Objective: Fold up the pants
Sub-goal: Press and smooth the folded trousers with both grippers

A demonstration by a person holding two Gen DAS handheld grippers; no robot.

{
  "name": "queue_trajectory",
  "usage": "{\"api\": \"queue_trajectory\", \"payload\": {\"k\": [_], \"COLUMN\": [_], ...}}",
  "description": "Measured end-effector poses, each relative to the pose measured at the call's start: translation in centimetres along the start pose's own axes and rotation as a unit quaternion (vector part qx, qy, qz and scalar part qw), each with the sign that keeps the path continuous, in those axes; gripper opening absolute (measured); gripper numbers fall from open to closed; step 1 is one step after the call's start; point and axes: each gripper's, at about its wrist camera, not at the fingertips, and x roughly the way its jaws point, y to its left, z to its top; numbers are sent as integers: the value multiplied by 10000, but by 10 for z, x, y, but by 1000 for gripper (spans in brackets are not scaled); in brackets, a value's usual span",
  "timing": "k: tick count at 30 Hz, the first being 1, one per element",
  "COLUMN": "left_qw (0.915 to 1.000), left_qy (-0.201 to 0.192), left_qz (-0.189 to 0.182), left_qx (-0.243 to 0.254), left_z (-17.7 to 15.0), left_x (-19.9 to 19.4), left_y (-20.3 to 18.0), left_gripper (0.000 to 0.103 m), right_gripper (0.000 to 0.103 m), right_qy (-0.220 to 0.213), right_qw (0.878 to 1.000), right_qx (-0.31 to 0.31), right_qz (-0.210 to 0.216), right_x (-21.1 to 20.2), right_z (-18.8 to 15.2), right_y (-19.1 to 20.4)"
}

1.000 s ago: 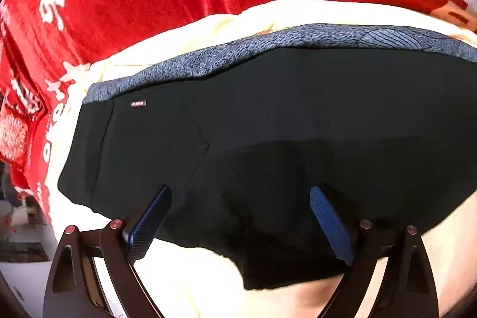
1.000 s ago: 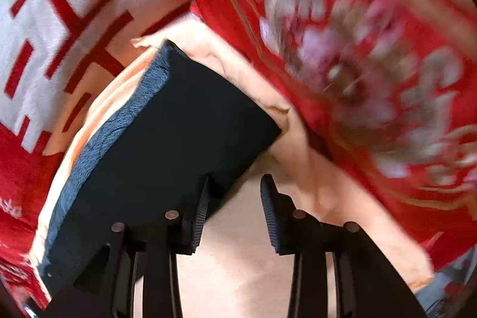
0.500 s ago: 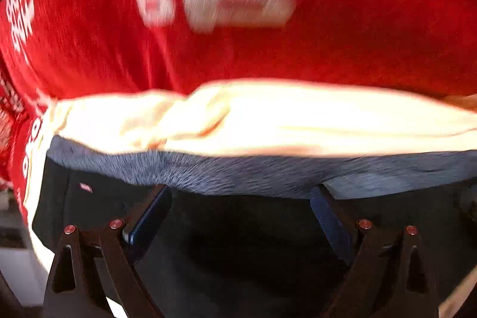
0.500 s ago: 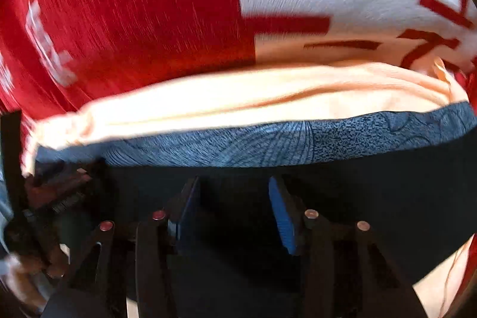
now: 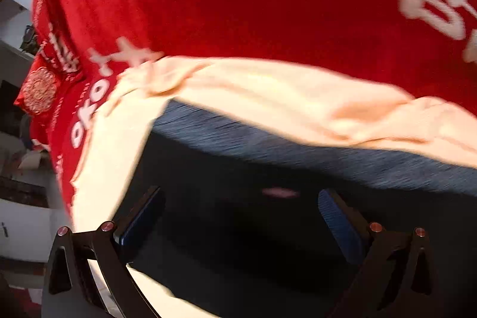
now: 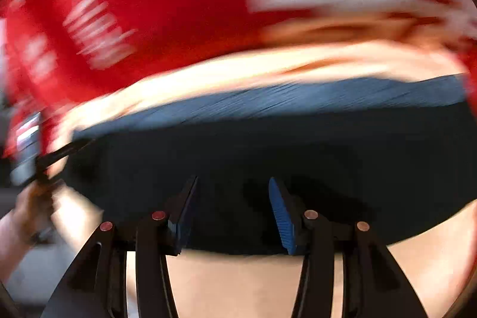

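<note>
At the far left of the left wrist view a strip of room with pale surfaces showed beyond the edge of the red bedspread (image 5: 268,5), whose white characters were smeared by blur. On that spread lay a cream cloth (image 5: 268,91), and on the cloth lay the pants (image 5: 238,169), black with a grey-blue waistband (image 5: 328,151) along their far edge and a small pale label just below it. The left gripper (image 5: 238,207) hovered over the black fabric near the pants' left corner; its jaws had just been opening and stood wide apart, with fabric seen in the gap behind them but nothing pinched by the blue pads (image 5: 337,216). In the right wrist view a hand (image 6: 26,216) and a dark tool part showed blurred at the left edge. The pants (image 6: 298,151) stretched across the middle of that picture, waistband (image 6: 298,100) away from the camera, on the cream cloth (image 6: 253,282) over the red bedspread (image 6: 164,5). The right gripper (image 6: 232,198) hung above their near edge, jaws partly apart after having opened further, holding nothing.
</note>
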Motion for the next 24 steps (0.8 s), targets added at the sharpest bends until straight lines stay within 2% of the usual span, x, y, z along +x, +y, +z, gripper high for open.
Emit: {"api": "queue_trajectory", "payload": {"k": [3, 5, 8, 11, 13, 16, 17, 18, 19, 24], "left_qw": [9995, 9998, 9982, 9970, 9961, 9946, 9940, 9936, 9933, 9918], "left_qy": [68, 15, 19, -77, -142, -119, -111, -115, -132, -224], "left_qz": [249, -165, -579, -752, -857, -1027, -1084, -1119, -1149, -1252], "left_qx": [171, 68, -176, -166, -124, -122, -100, -69, -22, 83], "left_z": [-19, -24, -28, -31, -33, -31, -29, -29, -28, -29], "left_x": [23, 37, 38, 35, 38, 43, 46, 46, 47, 49], "left_y": [28, 45, 58, 59, 61, 65, 67, 68, 69, 72], "left_gripper": [103, 103, 103, 103, 103, 103, 103, 103, 103, 103], "right_gripper": [52, 52, 52, 52, 52, 52, 47, 20, 8, 5], "right_qy": [620, 876, 921, 946, 889, 857, 869, 859, 822, 825], "right_qw": [9933, 9869, 9823, 9780, 9771, 9727, 9703, 9700, 9729, 9690], "right_qx": [35, 196, 507, 917, 1083, 1449, 1599, 1685, 1650, 2014], "right_qz": [974, 1340, 1549, 1616, 1600, 1596, 1591, 1526, 1394, 1173], "right_x": [34, 61, 89, 119, 114, 128, 130, 131, 128, 126], "right_z": [-32, -46, -54, -63, -63, -58, -57, -56, -55, -81], "right_y": [52, 85, 109, 127, 124, 131, 130, 131, 129, 120]}}
